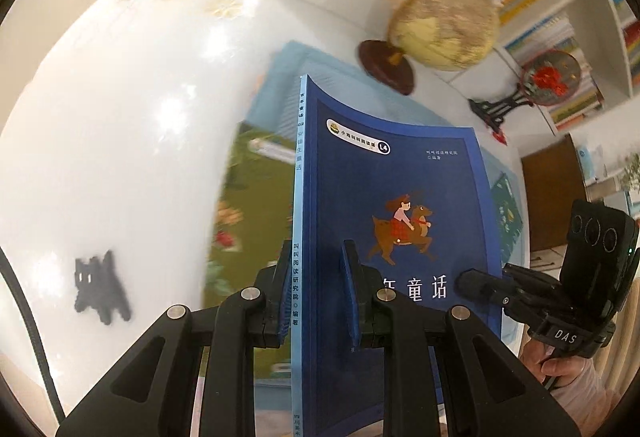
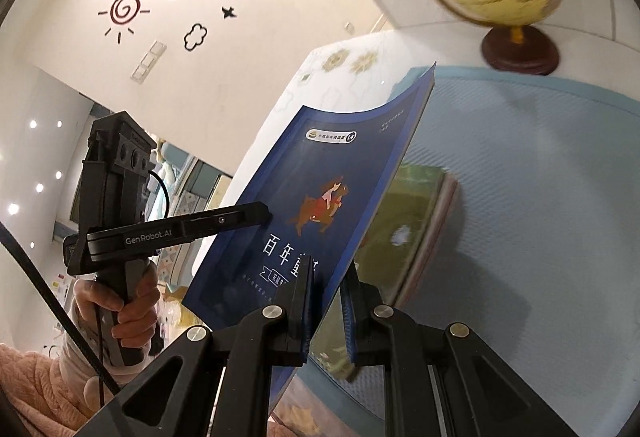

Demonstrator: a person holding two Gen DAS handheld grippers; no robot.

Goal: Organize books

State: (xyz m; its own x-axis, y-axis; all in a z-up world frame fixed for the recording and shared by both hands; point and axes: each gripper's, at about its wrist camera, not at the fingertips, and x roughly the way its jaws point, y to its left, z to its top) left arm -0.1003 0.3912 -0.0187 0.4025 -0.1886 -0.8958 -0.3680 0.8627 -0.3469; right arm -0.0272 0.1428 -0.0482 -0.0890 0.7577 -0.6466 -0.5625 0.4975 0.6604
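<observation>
The left gripper (image 1: 316, 289) has its two fingers drawn in narrow, pinching the spine edge of a dark blue book (image 1: 400, 221); one finger lies on the front cover, the other behind the spine. The right gripper (image 2: 326, 301) is closed just as tightly on the opposite, open edge of the same cover, so the book hangs in the air between both grippers, its top bending away from the fingers.

Beyond the fingertips, under the raised book, lies a green picture book (image 1: 248, 221) on a pale blue mat (image 2: 540, 177), and farther past the fingertips stands a globe (image 1: 444, 17) on a dark round foot. A small black cat figure (image 1: 102, 287) sits on the white table (image 1: 100, 117) to the side of the left fingers.

The cover shows a girl riding a brown animal, a badge near the top ending in "L4", and large white Chinese characters low down, partly hidden by the fingers. The spine carries a column of Chinese characters with "02". The left gripper's body, seen from the right camera, reads "GenRobot.AI"; the right gripper's body, seen from the left camera, reads "DAS". A wall (image 2: 248, 49) behind bears the words "Life is Sweet" among drawn clouds and a sun.
</observation>
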